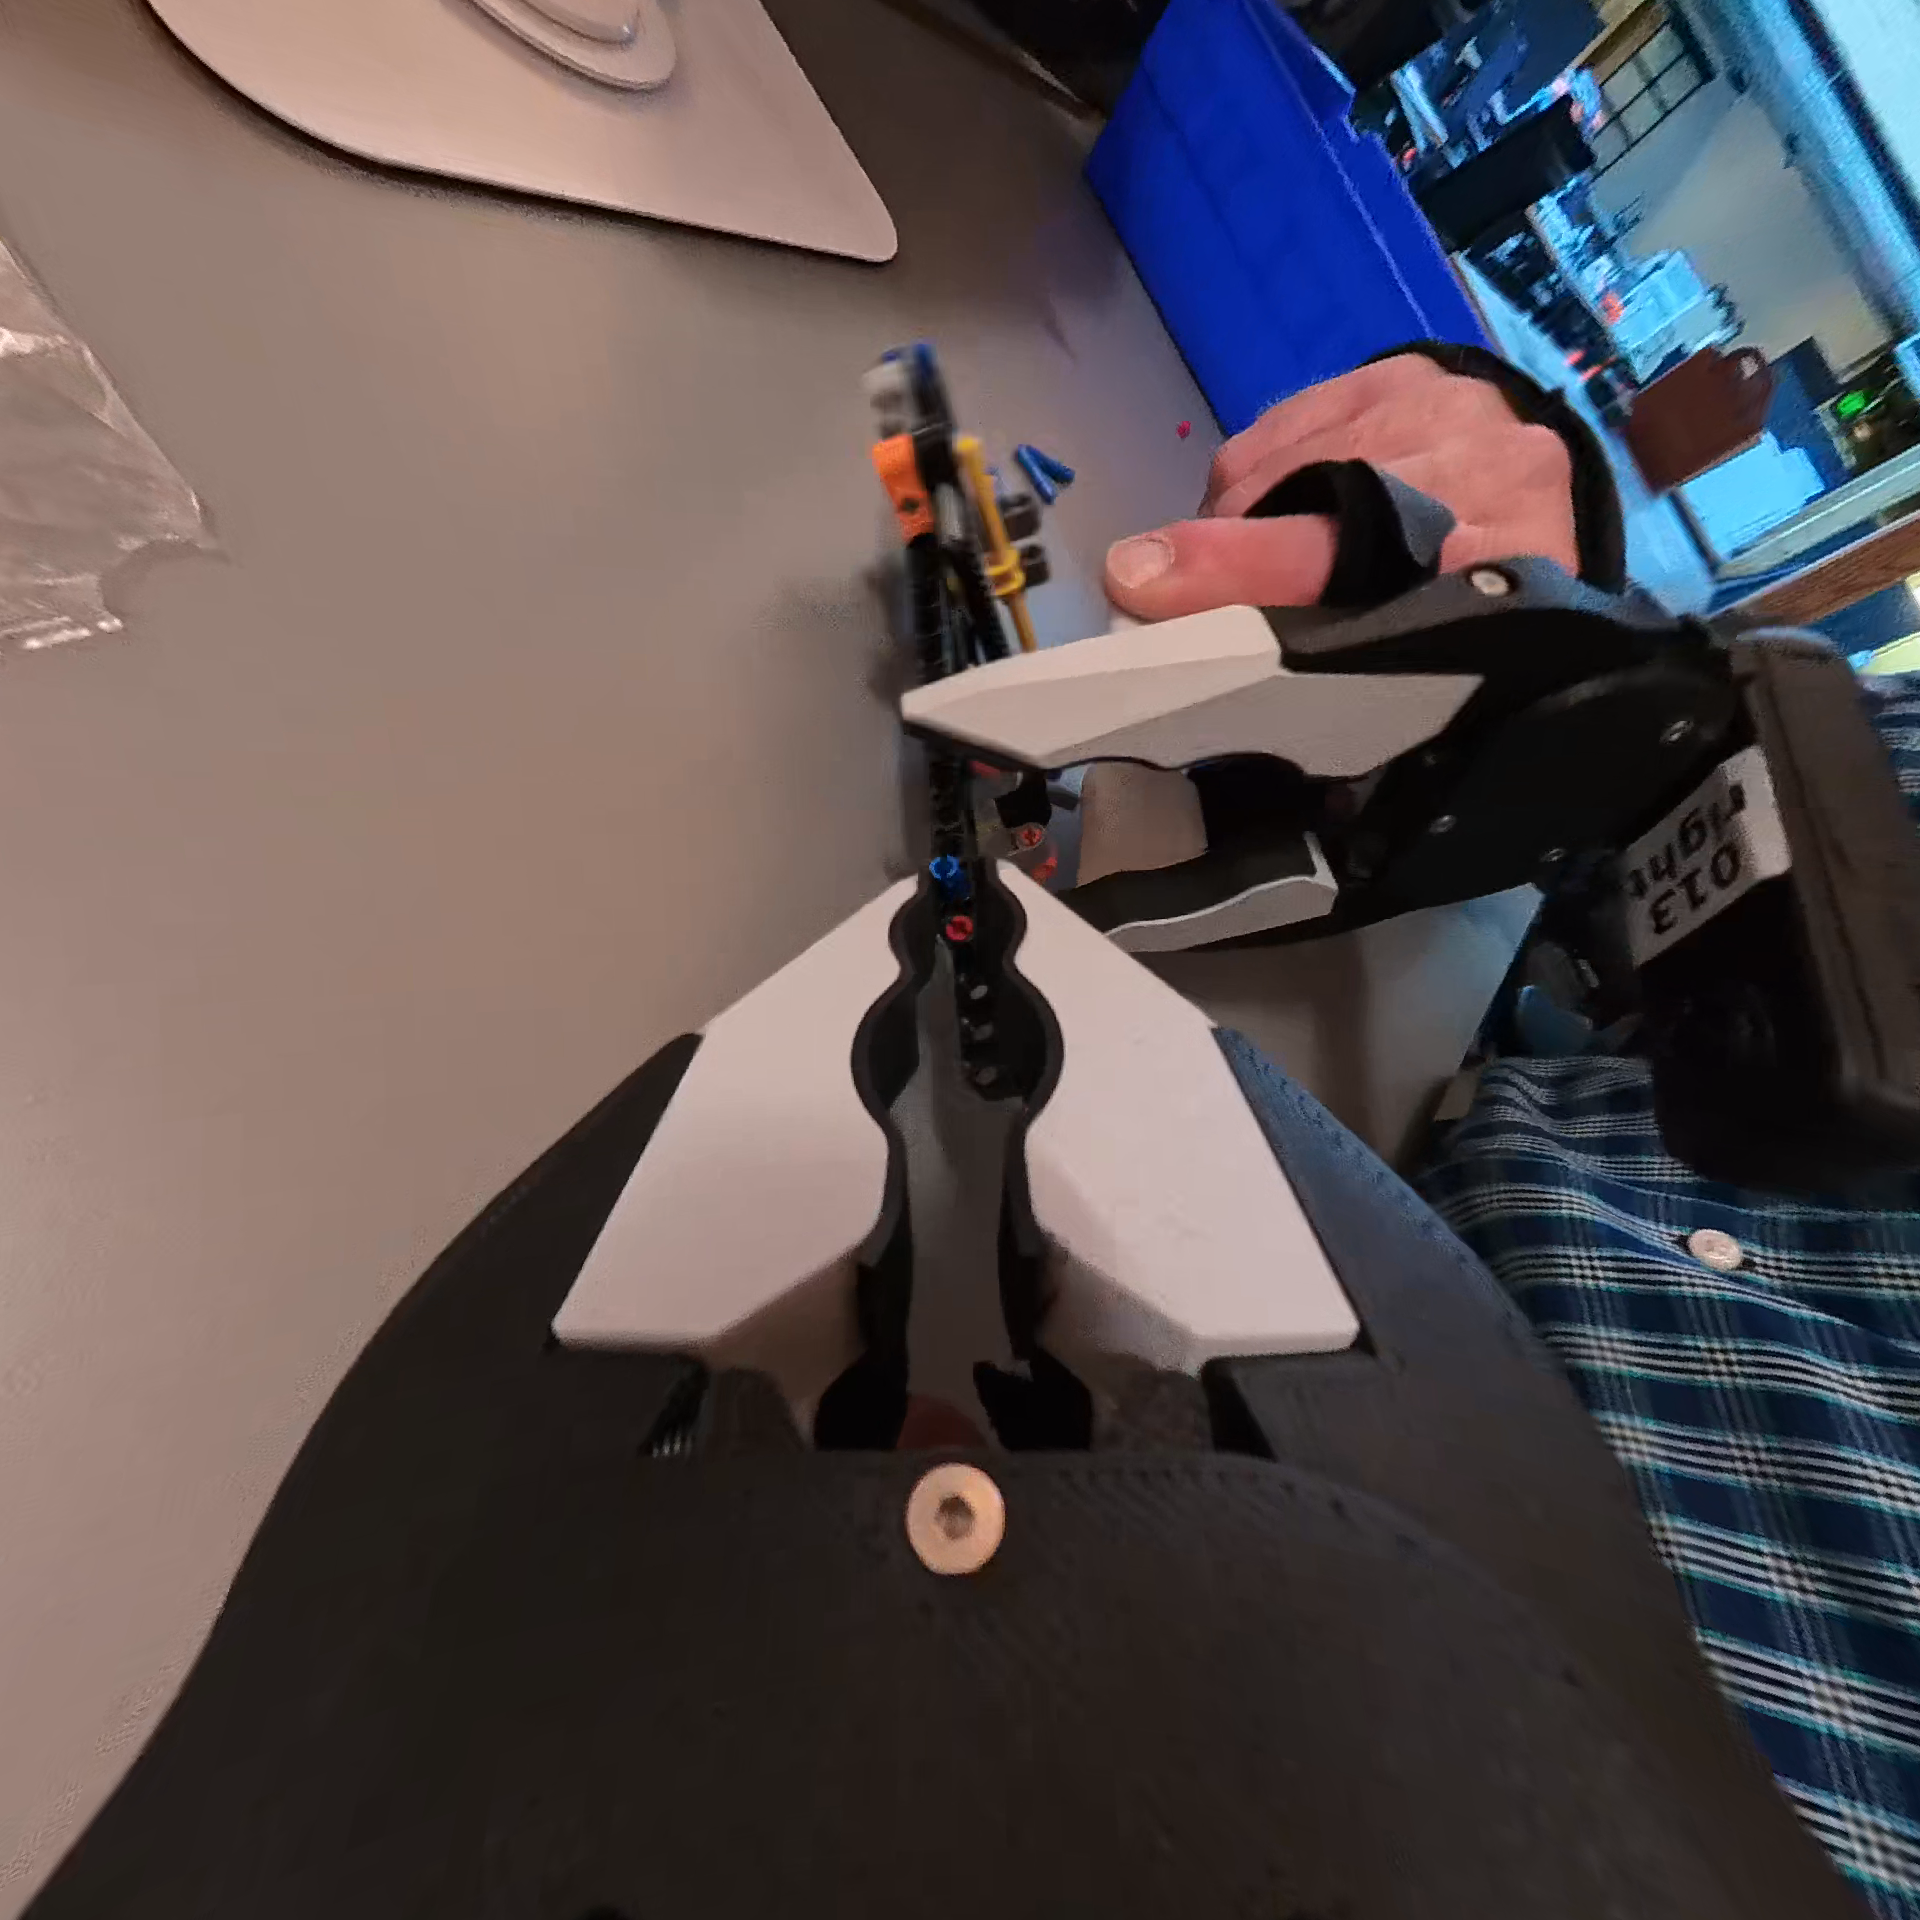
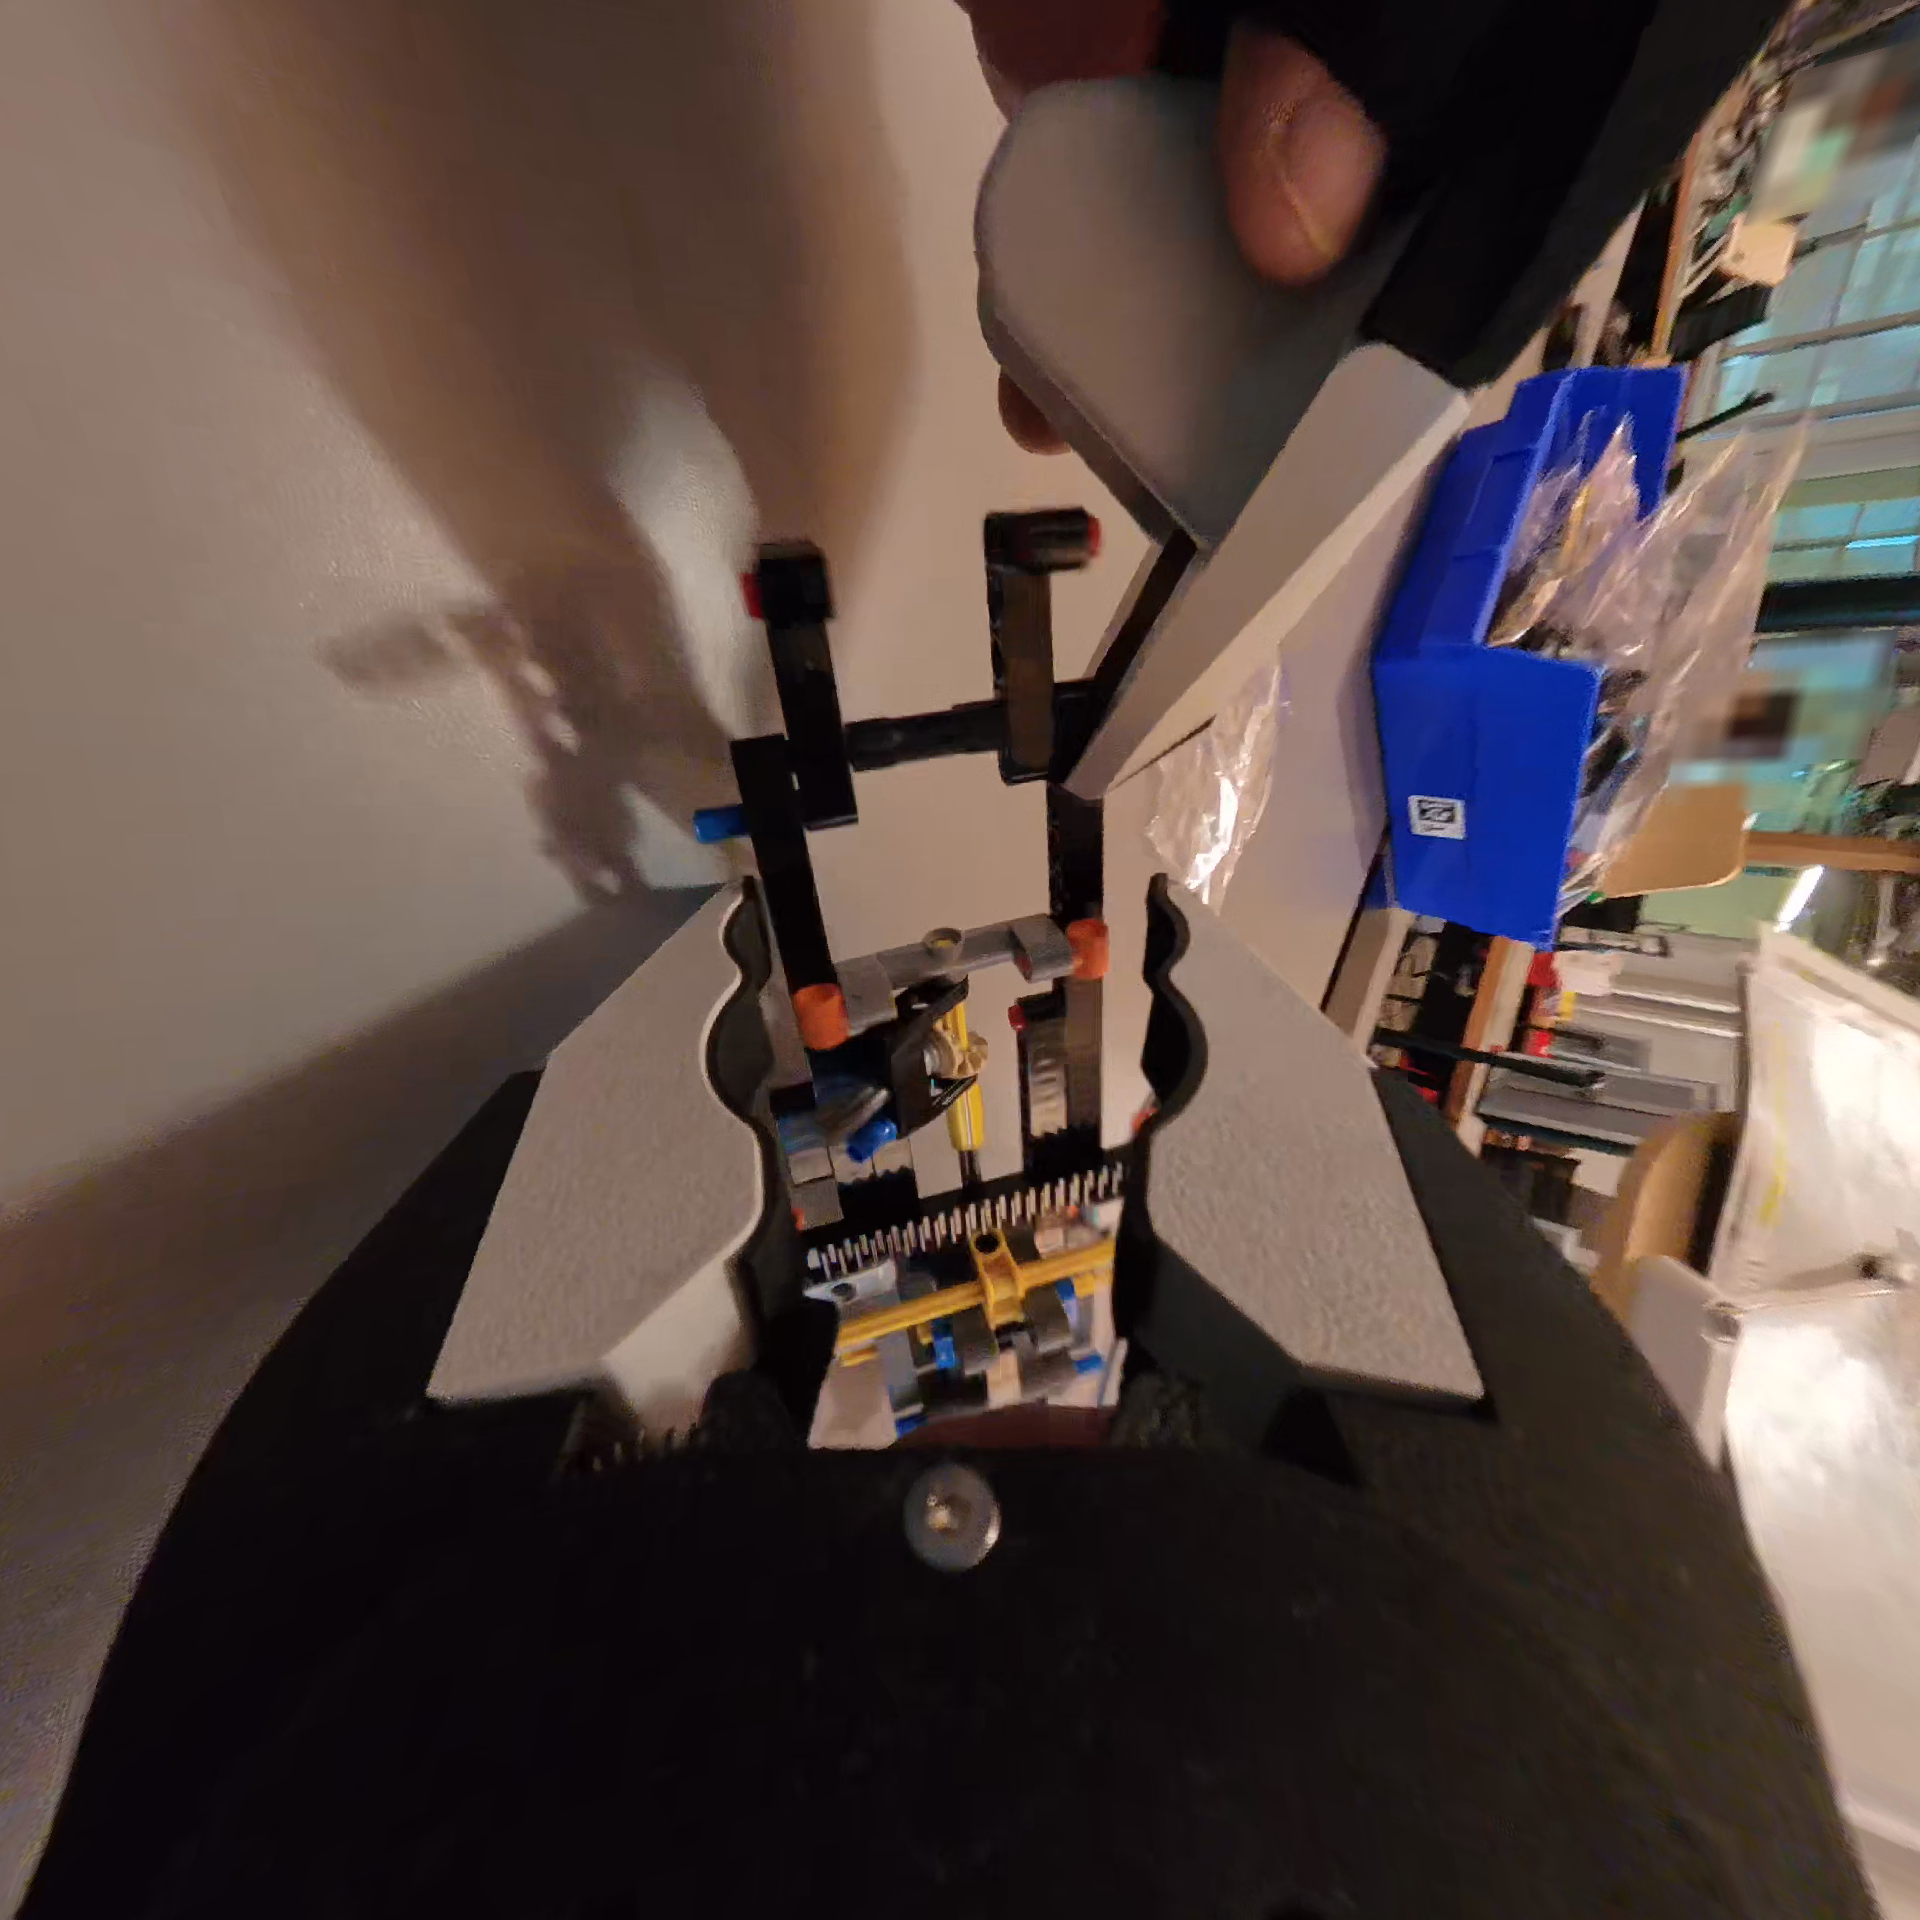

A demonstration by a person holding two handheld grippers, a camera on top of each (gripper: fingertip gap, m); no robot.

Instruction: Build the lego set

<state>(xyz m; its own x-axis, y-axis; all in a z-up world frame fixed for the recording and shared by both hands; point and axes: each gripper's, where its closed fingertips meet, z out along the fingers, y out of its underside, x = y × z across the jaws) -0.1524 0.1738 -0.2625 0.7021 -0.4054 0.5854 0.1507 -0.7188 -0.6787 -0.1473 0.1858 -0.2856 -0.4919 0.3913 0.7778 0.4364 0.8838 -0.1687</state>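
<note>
Lego assembly, a light, rigid frame of black beams, a toothed rack, yellow axles and orange and blue pins, is held off the bench between both tools: the right gripper has its fingers set fairly wide and closed on the assembly's broad end, while the left gripper has its fingers narrowed onto a thin black beam at the far end. Judged brittle at its push-fit joints, it is best held by the beams, not the protruding pins. Only the right wrist view shows the frame face-on; the left wrist view shows it edge-on, along with the hand working the right gripper.
</note>
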